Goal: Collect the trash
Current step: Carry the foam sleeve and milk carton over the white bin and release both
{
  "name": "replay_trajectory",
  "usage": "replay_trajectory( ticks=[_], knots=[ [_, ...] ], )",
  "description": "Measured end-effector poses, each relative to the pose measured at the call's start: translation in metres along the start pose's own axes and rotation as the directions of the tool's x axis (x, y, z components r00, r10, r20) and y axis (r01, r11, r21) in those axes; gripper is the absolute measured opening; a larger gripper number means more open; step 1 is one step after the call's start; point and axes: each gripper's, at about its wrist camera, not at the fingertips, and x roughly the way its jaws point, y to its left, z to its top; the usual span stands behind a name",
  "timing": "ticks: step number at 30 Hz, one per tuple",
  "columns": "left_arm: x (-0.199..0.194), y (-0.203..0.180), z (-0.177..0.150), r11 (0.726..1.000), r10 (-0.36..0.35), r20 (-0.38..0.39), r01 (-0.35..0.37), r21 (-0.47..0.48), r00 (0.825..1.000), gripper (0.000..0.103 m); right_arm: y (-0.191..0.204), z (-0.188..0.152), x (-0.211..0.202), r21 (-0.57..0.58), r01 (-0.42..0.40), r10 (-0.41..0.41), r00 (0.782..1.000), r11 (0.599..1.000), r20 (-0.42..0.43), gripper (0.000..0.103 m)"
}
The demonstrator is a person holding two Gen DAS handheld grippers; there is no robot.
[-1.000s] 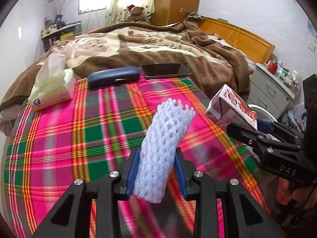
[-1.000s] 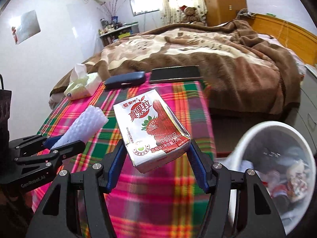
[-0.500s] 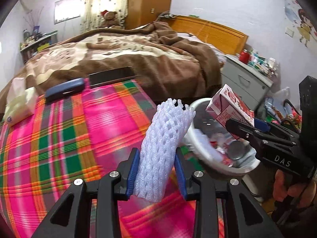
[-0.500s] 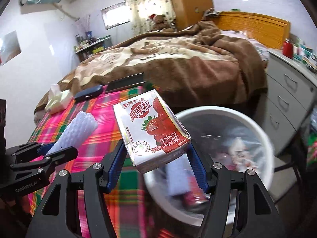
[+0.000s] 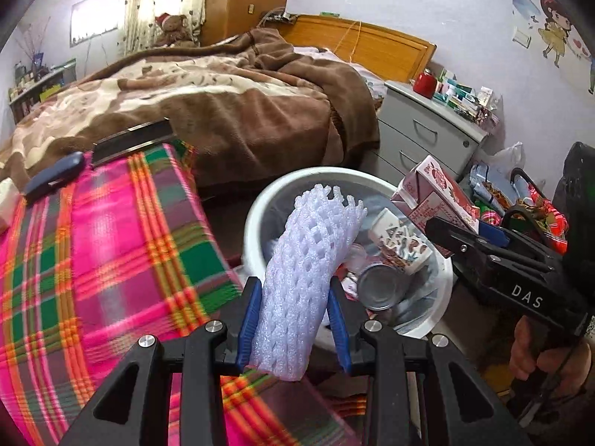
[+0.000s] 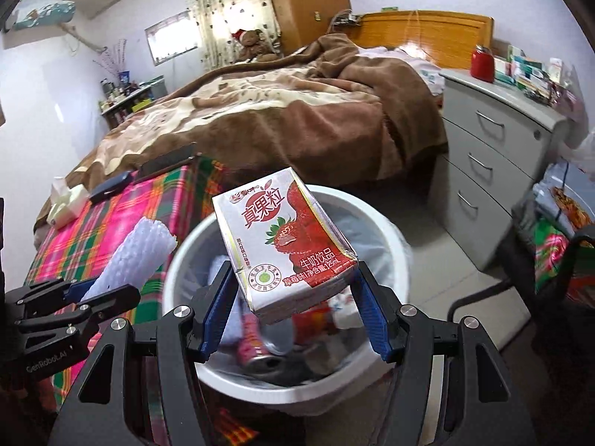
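Note:
My left gripper [image 5: 293,319] is shut on a white foam fruit net [image 5: 305,275], held upright at the near left rim of the white trash bin [image 5: 260,204]. My right gripper [image 6: 293,312] is shut on a strawberry milk carton [image 6: 286,238] and holds it over the open bin [image 6: 394,238]. The bin holds cans, cartons and wrappers. The carton [image 5: 435,193] and right gripper [image 5: 479,241] also show at the right of the left wrist view. The foam net [image 6: 137,256] and left gripper [image 6: 96,293] show at the left of the right wrist view.
A table with a pink and green plaid cloth [image 5: 93,260] stands left of the bin, with a blue case [image 5: 55,174], a dark tablet [image 5: 134,141] and a tissue pack [image 6: 63,204] on it. A bed [image 6: 279,119] lies behind. A grey drawer chest [image 6: 494,141] stands right.
Both grippers have swung right, off the table toward the bin, with their items still held. The carton is now over the bin's opening and the foam net is at its rim.

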Motion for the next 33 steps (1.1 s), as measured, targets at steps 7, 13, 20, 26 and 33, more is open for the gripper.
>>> replay_trajectory(
  ticks=[7,13,20,26,33],
  knots=[
    [0.025,-0.019,0.0,1.0,0.01,-0.024,-0.01,0.008,1.0,0.036,-0.018,-0.002,0.005,-0.002,0.038,-0.038,0.999,0.999,-0.019,0.064],
    [0.037,-0.023,0.001,1.0,0.024,-0.028,-0.025,-0.005,0.999,0.039,-0.022,-0.001,0.014,-0.017,0.034,-0.035,0.998,0.999,-0.044,0.064],
    [0.033,-0.015,0.002,0.998,0.06,-0.009,-0.06,-0.023,0.998,0.061,-0.022,-0.003,0.009,-0.007,0.008,-0.009,0.999,1.0,-0.039,0.067],
    [0.018,-0.014,-0.002,0.997,0.068,0.026,-0.067,-0.028,0.997,0.063,-0.015,-0.006,-0.005,0.003,-0.002,0.002,1.0,1.0,-0.006,0.067],
    [-0.009,-0.013,-0.017,0.991,0.136,0.073,-0.134,-0.031,0.988,0.072,-0.001,-0.014,-0.025,0.002,-0.021,0.021,0.999,1.0,0.038,0.067]
  ],
)
